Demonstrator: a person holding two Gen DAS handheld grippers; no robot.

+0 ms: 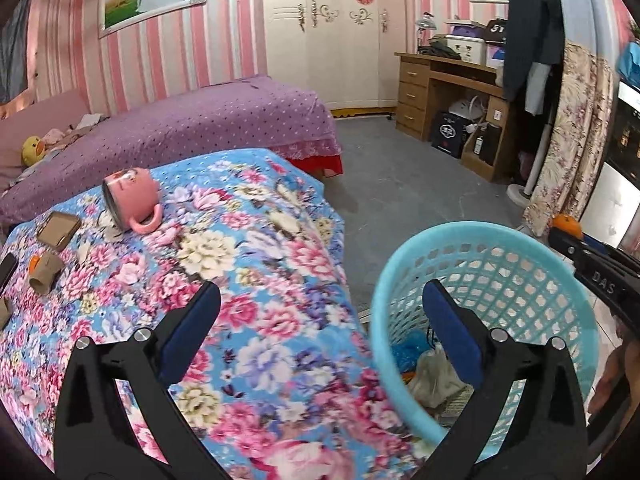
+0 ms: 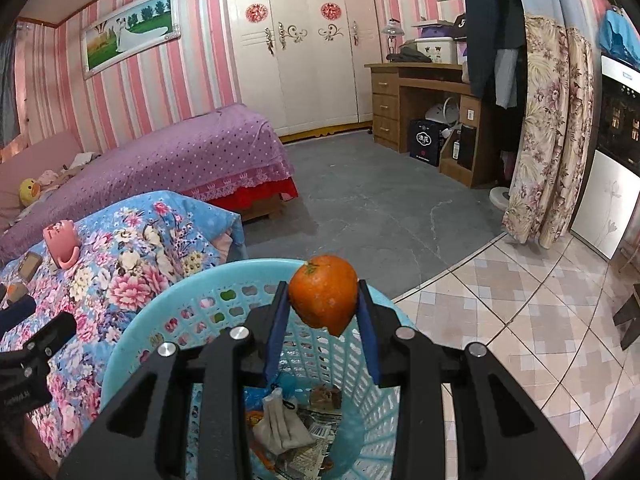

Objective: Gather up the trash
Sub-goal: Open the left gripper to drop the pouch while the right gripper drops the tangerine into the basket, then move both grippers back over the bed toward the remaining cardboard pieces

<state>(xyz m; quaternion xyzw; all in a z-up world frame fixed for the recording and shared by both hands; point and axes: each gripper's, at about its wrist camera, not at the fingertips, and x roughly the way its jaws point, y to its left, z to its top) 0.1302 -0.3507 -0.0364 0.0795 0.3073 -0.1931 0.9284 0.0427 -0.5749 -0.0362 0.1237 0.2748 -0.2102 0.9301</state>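
Note:
My right gripper is shut on a piece of orange peel and holds it above the light blue mesh basket. The basket holds crumpled paper and wrappers. In the left wrist view the basket stands to the right of the floral-covered table, and the peel shows at the right gripper's tip above the far rim. My left gripper is open and empty, over the table's edge and the basket's left rim. A cardboard tube and a small orange scrap lie at the table's left.
A pink mug lies on its side on the floral cloth, with a phone to its left. A purple bed stands behind the table. A wooden desk, a curtain and tiled floor lie to the right.

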